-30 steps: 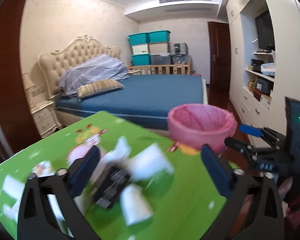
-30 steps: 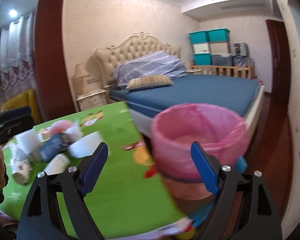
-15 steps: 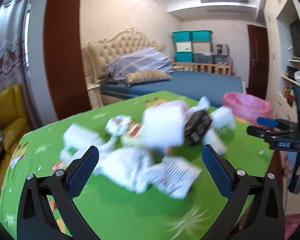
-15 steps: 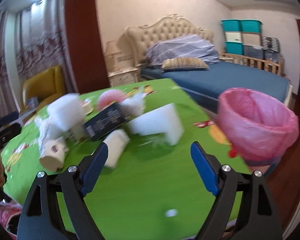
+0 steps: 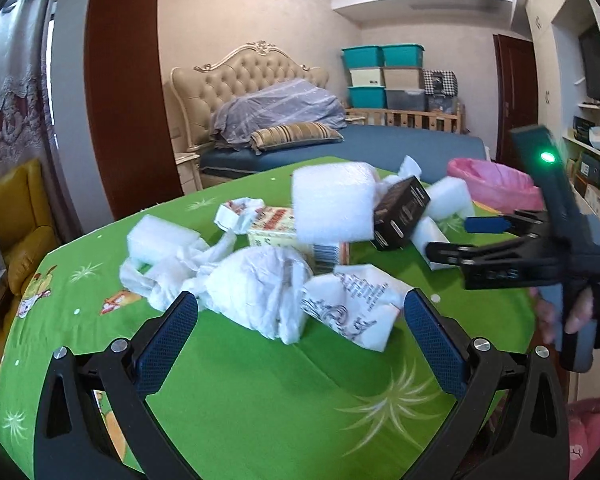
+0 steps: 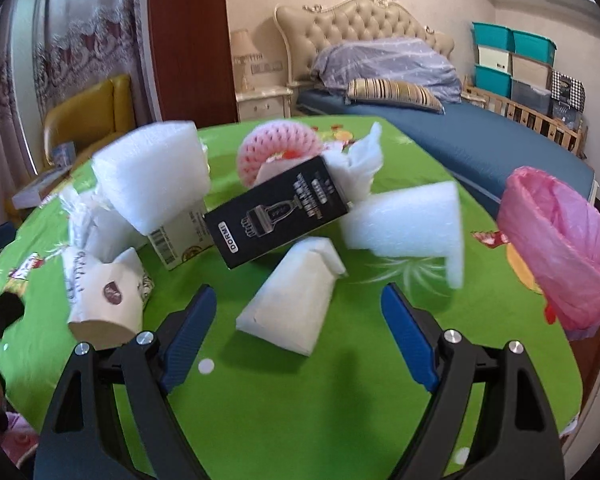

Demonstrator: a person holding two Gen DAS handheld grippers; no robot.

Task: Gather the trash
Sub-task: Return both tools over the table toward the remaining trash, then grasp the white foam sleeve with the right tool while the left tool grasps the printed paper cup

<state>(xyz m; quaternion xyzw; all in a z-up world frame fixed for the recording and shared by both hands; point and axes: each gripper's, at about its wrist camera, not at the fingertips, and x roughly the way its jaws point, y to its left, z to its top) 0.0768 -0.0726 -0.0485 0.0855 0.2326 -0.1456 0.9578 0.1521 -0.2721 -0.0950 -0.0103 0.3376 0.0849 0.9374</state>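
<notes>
Lying in a loose heap on the green tablecloth (image 6: pixel 300 420), the trash is all uncollected as far as the views show: white foam blocks (image 6: pixel 156 172), a black razor box (image 6: pixel 278 212), a folded white paper packet (image 6: pixel 292 308), a crumpled plastic bag (image 5: pixel 256 292), a printed paper bag (image 5: pixel 356 308), a small carton (image 5: pixel 276 228) and a pink foam fruit net (image 6: pixel 280 148). The pink-lined bin (image 6: pixel 560 240) stands off the table's far right edge; what it holds I cannot tell. The right gripper (image 6: pixel 296 328) hovers with fingers spread wide and nothing between them, the paper packet just ahead. The left gripper (image 5: pixel 300 332) is likewise spread and empty, aimed at the plastic bag. So the job looks barely begun, with every piece left to carry over. Beyond the cartoon-printed cloth lies a bedroom: a tufted bed (image 5: pixel 340 140), stacked teal storage boxes (image 5: pixel 380 56) and a yellow armchair (image 6: pixel 92 116).
</notes>
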